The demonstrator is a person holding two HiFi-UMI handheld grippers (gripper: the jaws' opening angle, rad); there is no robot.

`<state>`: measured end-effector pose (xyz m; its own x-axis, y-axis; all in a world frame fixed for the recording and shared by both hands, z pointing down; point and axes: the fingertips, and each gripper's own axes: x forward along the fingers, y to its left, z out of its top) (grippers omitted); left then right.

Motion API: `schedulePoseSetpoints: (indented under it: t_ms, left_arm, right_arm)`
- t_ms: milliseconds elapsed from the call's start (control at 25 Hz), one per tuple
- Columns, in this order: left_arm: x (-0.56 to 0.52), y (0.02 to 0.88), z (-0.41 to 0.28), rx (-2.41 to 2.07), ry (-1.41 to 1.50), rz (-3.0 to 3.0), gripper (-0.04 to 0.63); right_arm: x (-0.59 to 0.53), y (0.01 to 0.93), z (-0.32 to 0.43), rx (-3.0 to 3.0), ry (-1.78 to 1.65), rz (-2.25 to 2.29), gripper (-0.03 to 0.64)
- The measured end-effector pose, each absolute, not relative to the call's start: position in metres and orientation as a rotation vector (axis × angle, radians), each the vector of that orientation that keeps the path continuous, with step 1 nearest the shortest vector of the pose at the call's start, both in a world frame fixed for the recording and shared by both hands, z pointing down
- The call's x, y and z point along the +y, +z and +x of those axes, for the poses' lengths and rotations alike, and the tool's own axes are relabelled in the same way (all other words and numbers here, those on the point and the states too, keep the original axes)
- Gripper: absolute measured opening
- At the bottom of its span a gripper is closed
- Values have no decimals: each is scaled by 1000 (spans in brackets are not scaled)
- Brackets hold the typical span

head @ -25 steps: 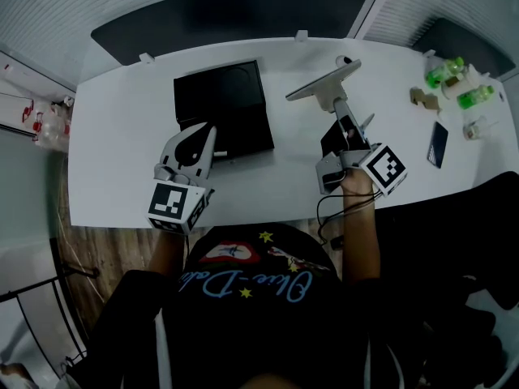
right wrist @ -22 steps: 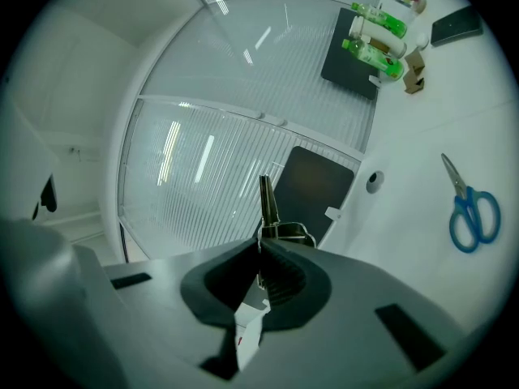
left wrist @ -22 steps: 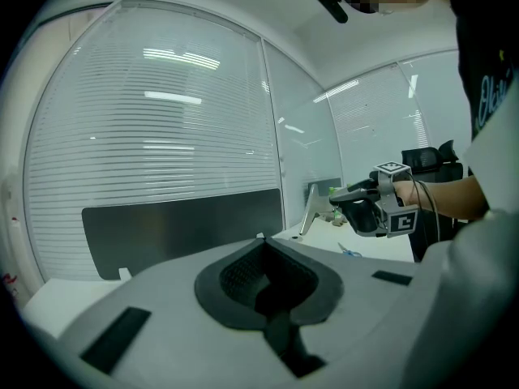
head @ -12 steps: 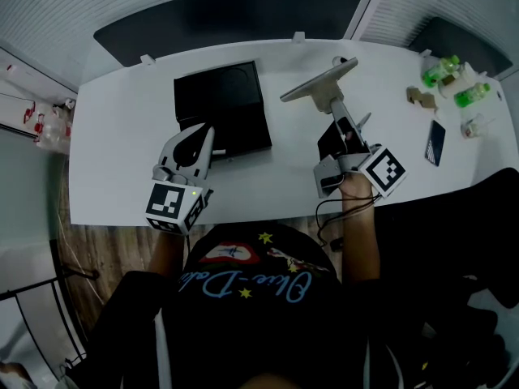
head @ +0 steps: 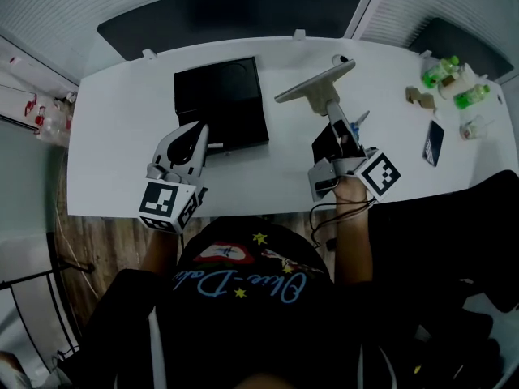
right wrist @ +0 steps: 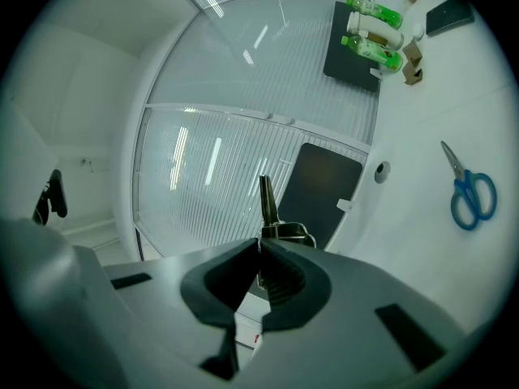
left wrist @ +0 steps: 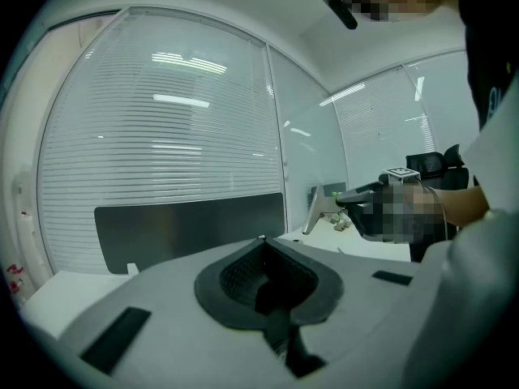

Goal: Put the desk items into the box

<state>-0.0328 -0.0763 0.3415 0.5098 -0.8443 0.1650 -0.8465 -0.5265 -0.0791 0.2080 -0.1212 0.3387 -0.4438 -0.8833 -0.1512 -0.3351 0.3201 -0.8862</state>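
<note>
A black box [head: 219,102] lies on the white desk [head: 113,136], left of the middle. My left gripper [head: 202,133] hovers at the box's near edge with its jaws shut and nothing between them [left wrist: 261,241]. My right gripper [head: 336,133] is shut on the lower part of a grey desk stand [head: 315,83], whose flat plate tilts up over the desk. In the right gripper view, the stand [right wrist: 266,203] rises thin and upright from between the closed jaws of that gripper [right wrist: 261,246]. The left gripper view shows the stand [left wrist: 312,211] far off at the right.
Blue-handled scissors [right wrist: 470,194] lie on the desk right of the stand. At the desk's right end stand two green bottles [head: 444,71], a small brown item [head: 422,97] and a dark phone [head: 435,143]. The desk's near edge runs just under both grippers.
Both grippers have drifted slightly left in the head view. The stand has moved left with the right gripper. Neither gripper's jaws have changed.
</note>
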Motion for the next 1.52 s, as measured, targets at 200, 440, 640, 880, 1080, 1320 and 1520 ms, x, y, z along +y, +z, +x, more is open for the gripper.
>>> schedulePoseSetpoints:
  t_ms: [200,440,640,880,1080,1320,1520]
  left_arm:
    - [-87,339,-23,-1514,327,2707,9]
    - [-97,327,-23,-1453,264,2714,9]
    - [-111,330,-11,-1424,323,2741,9]
    - [-117,333,-14,-1403,400,2776,9]
    - [-122,336,-13,-1391,425,2773,9]
    - [-126,336,-58,-1337,388,2766,9]
    - [-133,332,-73,-1316,321,2785,9]
  right_arm:
    - [-123,344,216,1901,-1126,-1081,15]
    - [-115,342,205,1893,-1141,-1079,17]
    - [-116,351,210,1867,-1160,-1078,15]
    - [-114,360,193,1838,-1210,-1052,17]
    - [-114,367,190,1830,-1229,-1043,17]
    - [-113,364,143,1809,-1231,-1090,17]
    - [-112,365,126,1796,-1229,-1117,15]
